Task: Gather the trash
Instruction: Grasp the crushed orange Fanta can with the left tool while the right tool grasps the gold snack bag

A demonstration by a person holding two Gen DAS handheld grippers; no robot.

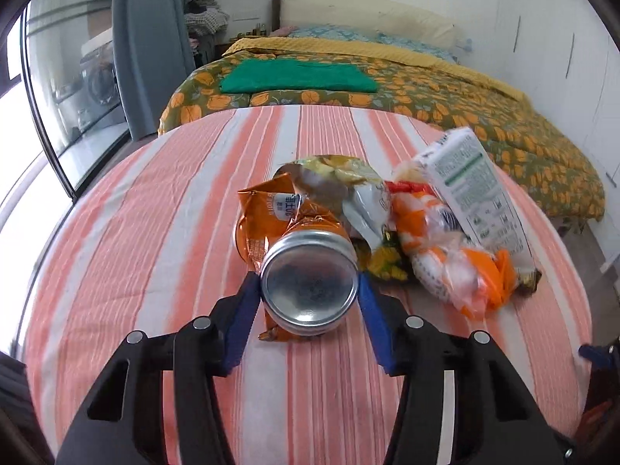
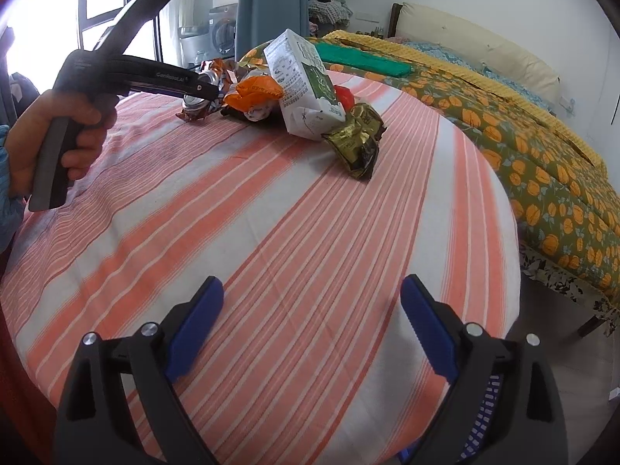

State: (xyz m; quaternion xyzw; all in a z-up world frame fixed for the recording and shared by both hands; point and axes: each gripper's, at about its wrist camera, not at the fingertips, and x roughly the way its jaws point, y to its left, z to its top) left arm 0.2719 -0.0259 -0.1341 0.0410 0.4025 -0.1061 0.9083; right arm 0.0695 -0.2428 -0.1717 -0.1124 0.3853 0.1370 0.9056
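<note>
A pile of trash lies on a round table with an orange-and-white striped cloth [image 1: 155,213]. A silver can [image 1: 309,290] lies on its side with its base toward me. My left gripper [image 1: 309,285] has its blue pads on both sides of the can and is shut on it; it also shows in the right wrist view [image 2: 201,93]. Behind the can are an orange snack bag [image 1: 267,213], a white-orange plastic wrapper [image 1: 445,255] and a white-green carton [image 1: 476,190]. A gold-black wrapper [image 2: 356,139] lies by the carton [image 2: 306,85]. My right gripper [image 2: 312,329] is open and empty near the table's front edge.
A bed with an orange-flowered cover [image 1: 445,100] and a folded green cloth [image 1: 298,75] stands behind the table. A glass door [image 1: 58,89] and a grey curtain [image 1: 155,38] are at the left. A blue basket [image 2: 480,422] shows below my right gripper.
</note>
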